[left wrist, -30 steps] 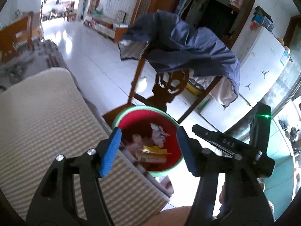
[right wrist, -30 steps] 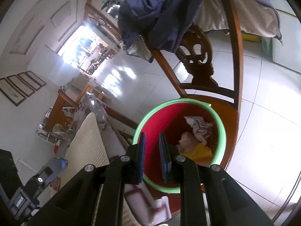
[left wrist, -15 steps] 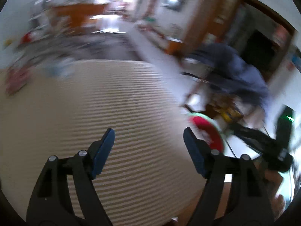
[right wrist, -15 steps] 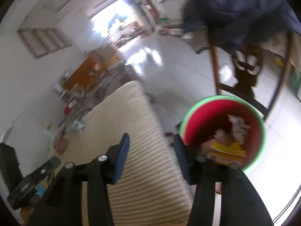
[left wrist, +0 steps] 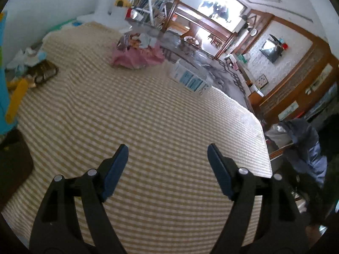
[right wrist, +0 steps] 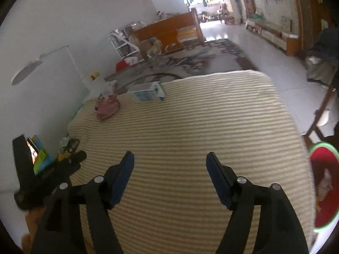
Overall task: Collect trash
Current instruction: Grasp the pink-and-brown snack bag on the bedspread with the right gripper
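Note:
My left gripper (left wrist: 167, 151) is open and empty above the striped yellow tablecloth (left wrist: 137, 110). My right gripper (right wrist: 169, 158) is open and empty above the same cloth (right wrist: 201, 116). A white and blue carton (left wrist: 190, 79) lies at the far edge of the table; it also shows in the right wrist view (right wrist: 148, 93). A pink bag of wrappers (left wrist: 135, 53) lies beyond it, also in the right wrist view (right wrist: 107, 106). The red bin with a green rim (right wrist: 324, 188) stands beside the table at right, with crumpled paper inside.
Dark and yellow clutter (left wrist: 36, 74) lies at the table's left edge. A chair draped with a blue jacket (left wrist: 303, 146) stands off the right edge. A glass-topped table (right wrist: 169, 67) and a wooden bench (right wrist: 169, 33) stand beyond. The other gripper (right wrist: 53, 169) shows at left.
Both grippers swung away from the red bin to face the table top. The right gripper went from nearly shut to wide open. The left stayed open.

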The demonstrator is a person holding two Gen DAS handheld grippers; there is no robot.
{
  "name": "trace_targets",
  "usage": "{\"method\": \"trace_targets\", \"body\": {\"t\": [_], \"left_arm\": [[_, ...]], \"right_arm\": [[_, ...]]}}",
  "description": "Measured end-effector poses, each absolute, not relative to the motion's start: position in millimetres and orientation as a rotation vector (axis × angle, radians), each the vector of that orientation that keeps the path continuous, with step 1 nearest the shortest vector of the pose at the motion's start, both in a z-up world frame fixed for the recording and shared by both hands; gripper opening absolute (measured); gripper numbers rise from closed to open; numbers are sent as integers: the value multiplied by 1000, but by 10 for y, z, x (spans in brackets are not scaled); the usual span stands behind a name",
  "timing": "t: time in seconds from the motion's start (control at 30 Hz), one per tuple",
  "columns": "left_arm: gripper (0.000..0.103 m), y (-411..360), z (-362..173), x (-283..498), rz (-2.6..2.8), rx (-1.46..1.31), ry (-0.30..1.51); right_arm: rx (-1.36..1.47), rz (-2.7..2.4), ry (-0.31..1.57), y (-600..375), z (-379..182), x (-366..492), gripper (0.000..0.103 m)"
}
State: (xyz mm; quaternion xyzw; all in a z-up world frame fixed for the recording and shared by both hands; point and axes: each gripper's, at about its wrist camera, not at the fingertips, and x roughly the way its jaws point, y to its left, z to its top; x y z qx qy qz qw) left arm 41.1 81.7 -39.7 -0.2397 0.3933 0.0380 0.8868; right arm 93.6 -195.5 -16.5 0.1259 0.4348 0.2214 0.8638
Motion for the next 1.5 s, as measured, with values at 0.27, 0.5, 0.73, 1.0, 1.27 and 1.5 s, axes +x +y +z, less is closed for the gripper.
{"method": "trace_targets", "body": {"t": [0.27, 0.5, 0.73, 1.0, 1.27, 1.5], "left_arm": [[74, 975, -408, 360, 49, -585, 807], [76, 1157, -449, 340, 56, -690, 794], [80, 1307, -463, 279, 74, -784, 755], [80, 1643, -517, 56, 155, -980, 661], [80, 1669, -523, 15, 161, -990, 658], [80, 1641, -483, 71, 170, -967, 657]], "right_arm": [[118, 484, 941, -1262, -306, 1282, 72], [-80, 429, 939, -805, -397, 1998, 79], [-238, 373, 943, -228, -414, 2666, 80], [-82, 630, 1029, 715, -535, 2860, 86], [112, 627, 1230, 1020, -909, 3118, 70], [222, 680, 1225, 680, -843, 3005, 43]]}}
